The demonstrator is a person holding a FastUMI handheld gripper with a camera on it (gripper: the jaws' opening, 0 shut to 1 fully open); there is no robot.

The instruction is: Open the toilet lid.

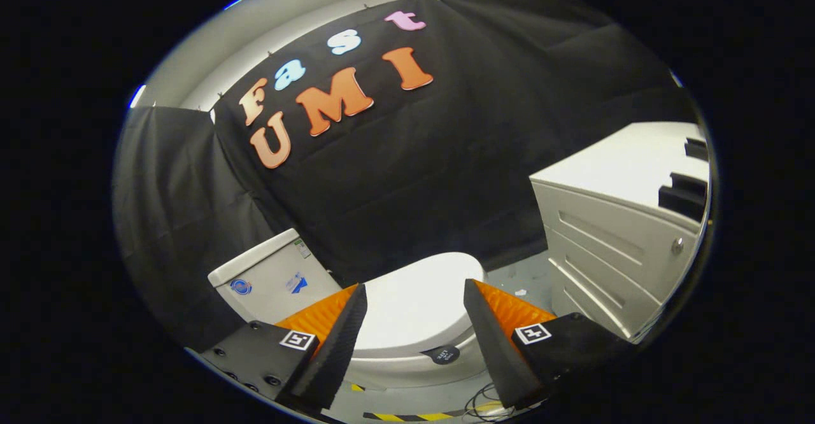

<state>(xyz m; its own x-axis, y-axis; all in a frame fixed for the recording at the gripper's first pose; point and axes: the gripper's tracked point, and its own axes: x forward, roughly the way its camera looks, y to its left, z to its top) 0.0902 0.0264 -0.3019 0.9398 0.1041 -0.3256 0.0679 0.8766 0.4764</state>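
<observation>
The gripper (414,296) hangs with its 2 fingers spread wide, holding nothing. Between and just beyond them lies the white toilet lid (414,303), closed flat on the bowl. The tank (270,274) stands to the far left. A white drawer cabinet (611,233) stands at right. Black cloth (446,156) walls the booth; striped tape (407,416) marks the grey floor (522,277).

The fingers (344,341) cover both sides of the lid (414,303). The cabinet (605,246) at the right is cut off. The tank (274,277) stickers are too small to tell.
</observation>
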